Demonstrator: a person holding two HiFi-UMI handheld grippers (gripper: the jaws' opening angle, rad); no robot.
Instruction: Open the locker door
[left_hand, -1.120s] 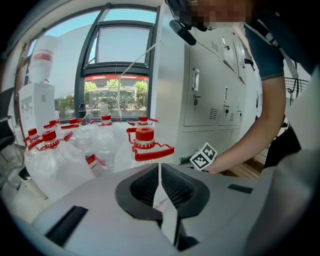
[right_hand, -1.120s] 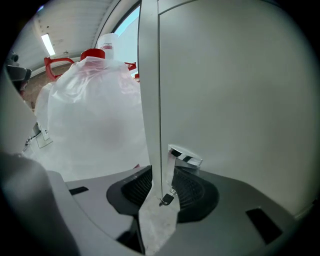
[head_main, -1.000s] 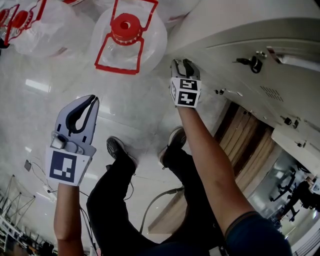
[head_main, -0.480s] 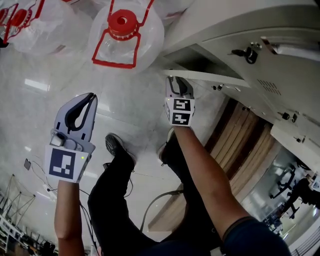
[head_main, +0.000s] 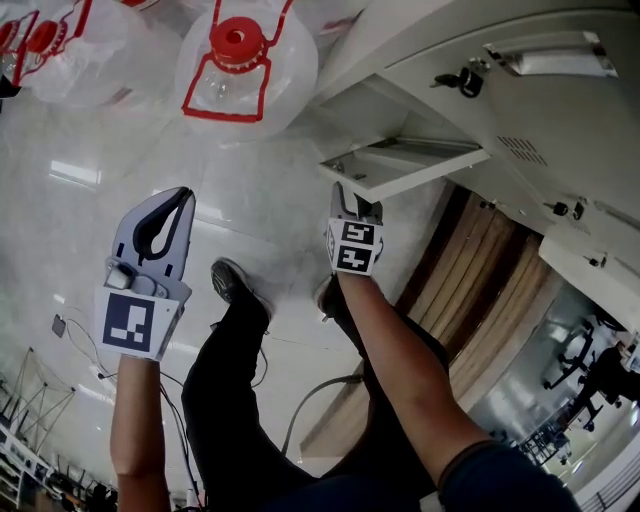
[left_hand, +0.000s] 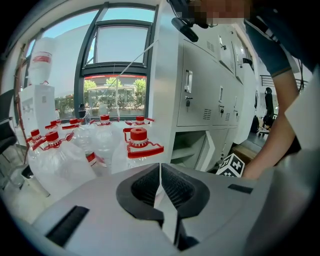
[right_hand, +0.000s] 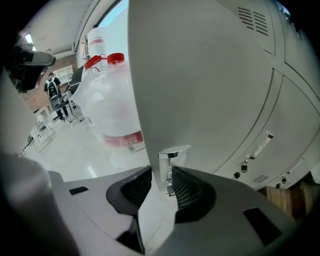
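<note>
Black ribbed pads (right_hand: 136, 188) of the right gripper (right_hand: 161, 172) stand on either side of the small metal handle (right_hand: 170, 156) on the locker door (right_hand: 200, 75). The jaws have just been opening, and a thin gap shows between the handle and 1 pad, so nothing is squeezed. That door, in the bottom row, hangs swung out from the white locker bank (head_main: 560, 110), with its inner face and the open compartment (left_hand: 190, 150) on view. A key (head_main: 462, 80) sits in a lock higher up the bank.

The left gripper (left_hand: 160, 169) has its 2 pads pressed together at the tips with nothing between them. It hangs well apart from the lockers, above the pale glossy floor (head_main: 260, 190). Clear water bottles (head_main: 245, 60) with red caps and handles stand near the end of the locker bank. The person's shoes (head_main: 235, 287) show on the floor between the 2 arms.
</note>
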